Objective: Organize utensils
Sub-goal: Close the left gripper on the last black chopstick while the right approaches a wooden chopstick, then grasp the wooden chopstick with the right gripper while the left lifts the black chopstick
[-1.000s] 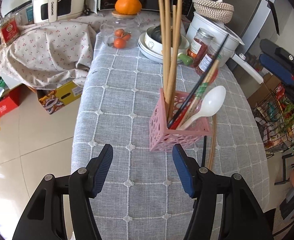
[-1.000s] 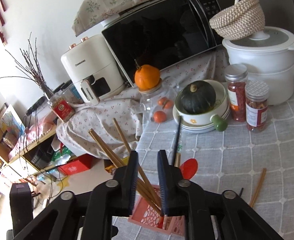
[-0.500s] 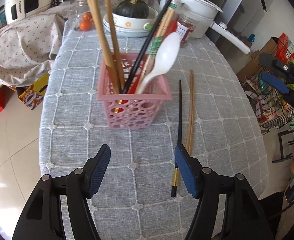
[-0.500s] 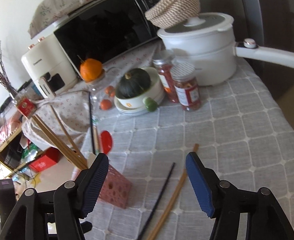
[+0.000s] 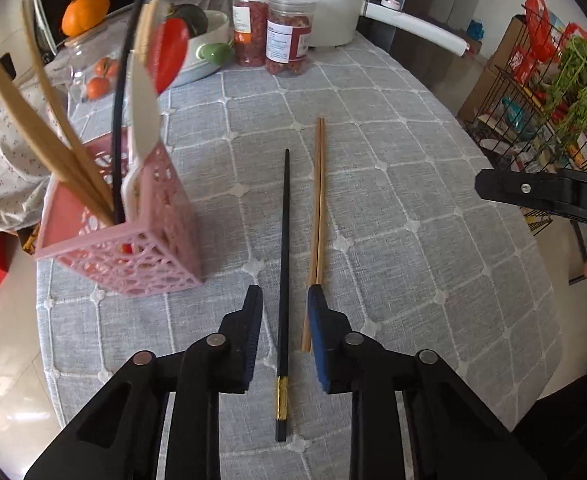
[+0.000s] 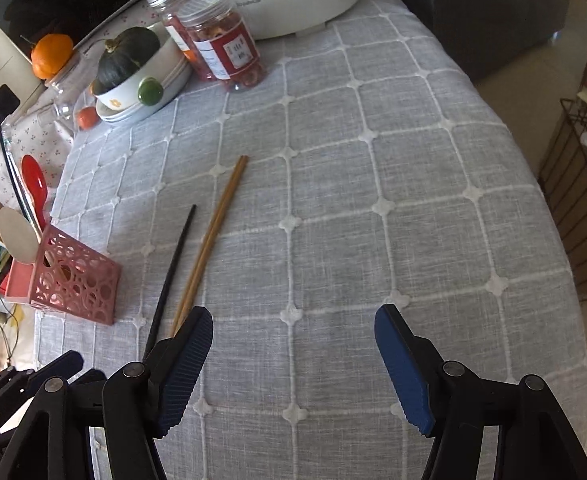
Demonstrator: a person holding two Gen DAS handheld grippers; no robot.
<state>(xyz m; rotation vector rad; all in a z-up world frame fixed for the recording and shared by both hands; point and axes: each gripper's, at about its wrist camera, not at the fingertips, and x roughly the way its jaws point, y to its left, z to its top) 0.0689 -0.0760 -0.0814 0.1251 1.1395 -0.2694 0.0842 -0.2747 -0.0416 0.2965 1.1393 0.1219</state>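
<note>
In your left wrist view, your left gripper is closing around the black chopstick with the gold band, its pads not yet touching it. The pale wooden chopstick pair lies just beside, and the pink perforated plastic holder already stands filled.

In your right wrist view, your right gripper stands wide apart over bare grey checked tablecloth, holding nothing. Both loose items still await the holder.
</note>
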